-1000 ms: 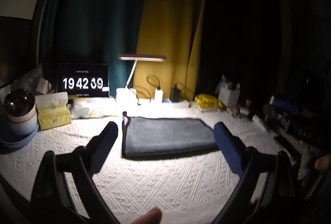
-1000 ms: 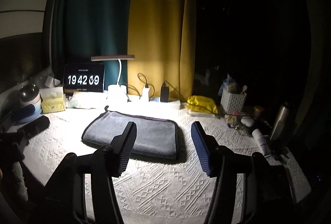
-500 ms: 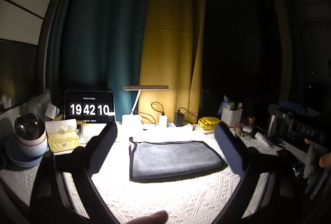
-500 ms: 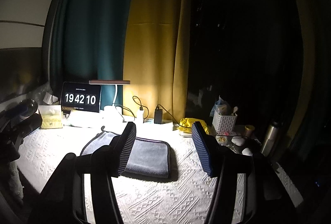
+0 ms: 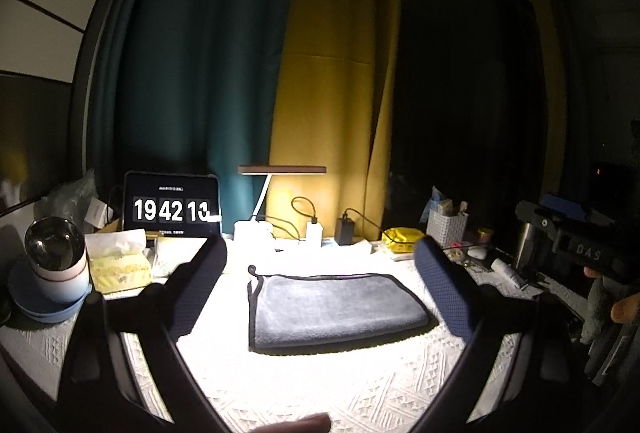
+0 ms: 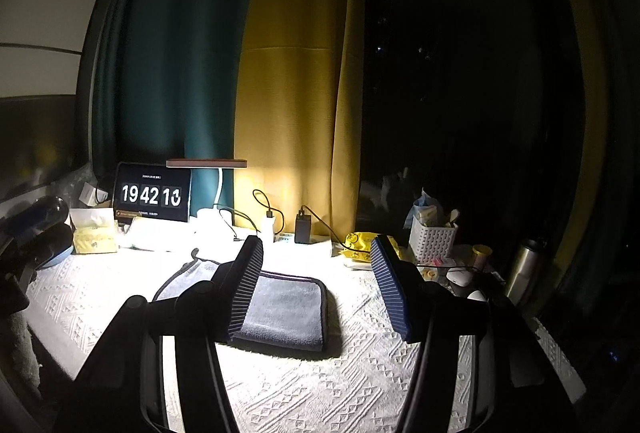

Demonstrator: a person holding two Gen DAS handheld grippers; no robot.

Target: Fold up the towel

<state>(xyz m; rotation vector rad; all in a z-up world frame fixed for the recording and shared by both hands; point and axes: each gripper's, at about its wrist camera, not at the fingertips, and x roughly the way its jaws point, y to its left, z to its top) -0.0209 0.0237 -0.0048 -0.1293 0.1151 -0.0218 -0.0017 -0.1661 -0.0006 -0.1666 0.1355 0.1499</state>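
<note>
Item 1, table (image 5: 320, 385): I see it covered in a white cloth with a woven diamond pattern, brightly lit at the centre

Item 2, curtains (image 6: 224, 73): teal panel beside a yellow one, hanging behind the table

Item 3, towel (image 5: 336, 307): grey, plush, edged in black piping, lying flat as a folded rectangle mid-table under the lamp; a small hanging loop sticks out at its far left corner. From my right wrist view the towel (image 6: 280, 309) is partly hidden behind the left finger

Item 4, left gripper (image 5: 320, 273): fingers spread wide, holding nothing, above the table short of the towel

Item 5, right gripper (image 6: 316, 285): fingers apart, holding nothing

Item 6, clock display (image 5: 172, 207): reads 19 42 10, standing at the back left

Item 7, desk lamp (image 5: 280, 171): lit, behind the towel
</note>
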